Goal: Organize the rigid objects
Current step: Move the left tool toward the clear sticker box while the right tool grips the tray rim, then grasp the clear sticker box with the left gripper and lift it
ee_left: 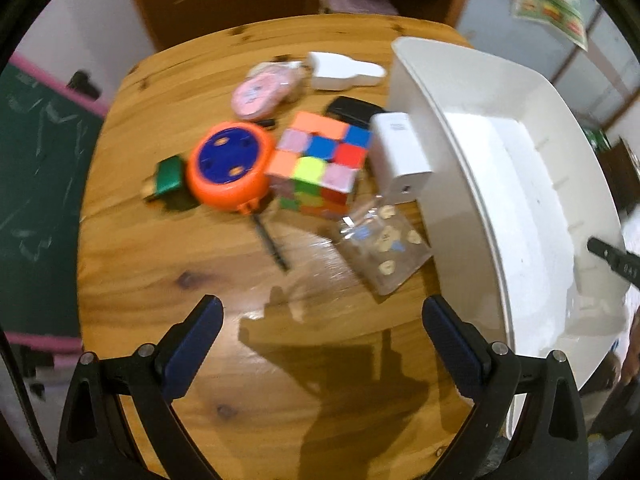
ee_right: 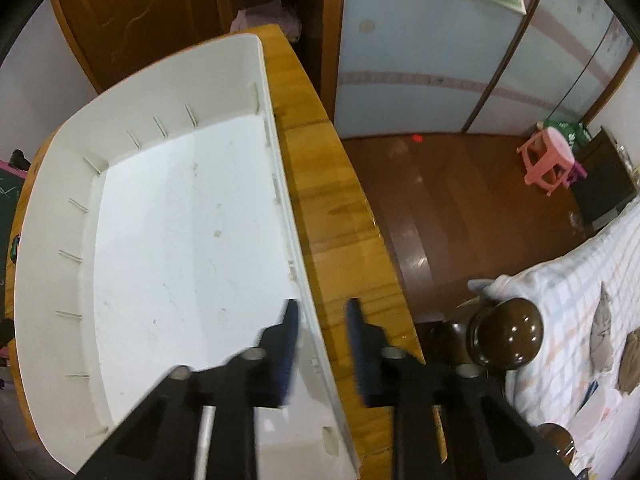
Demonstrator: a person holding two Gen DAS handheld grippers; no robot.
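**Supervisor:** Report the left unit.

**Operator:** My left gripper (ee_left: 322,322) hangs above the near part of the wooden table (ee_left: 160,280), its fingers (ee_left: 192,344) spread wide with only bare wood between them. Nothing is held.

**Supervisor:** Item positions?

**Operator:** The items sit clustered toward the far half of the table. The colour cube (ee_left: 320,164) is at the centre of the group. The orange round case with a blue top (ee_left: 228,166) touches its left side, and a small green piece (ee_left: 168,178) lies just left of that. A white charger block (ee_left: 398,156) stands between the cube and the left wall of the white bin (ee_left: 452,216). A clear packet of small pieces (ee_left: 386,248) lies nearest me, against that same wall. A pink round item (ee_left: 264,90), a white flat shape (ee_left: 344,72) and a black object (ee_left: 352,110) lie toward the far edge. A thin dark stick (ee_left: 270,244) rests below the orange case.

**Supervisor:** Right unit?

**Operator:** My right gripper (ee_right: 322,320) straddles the bin's right wall (ee_right: 296,264) near the table's right edge: one finger (ee_right: 288,332) inside, one outside over the wood. The fingers are parted; I cannot tell whether they touch the wall. The bin interior shows no contents.
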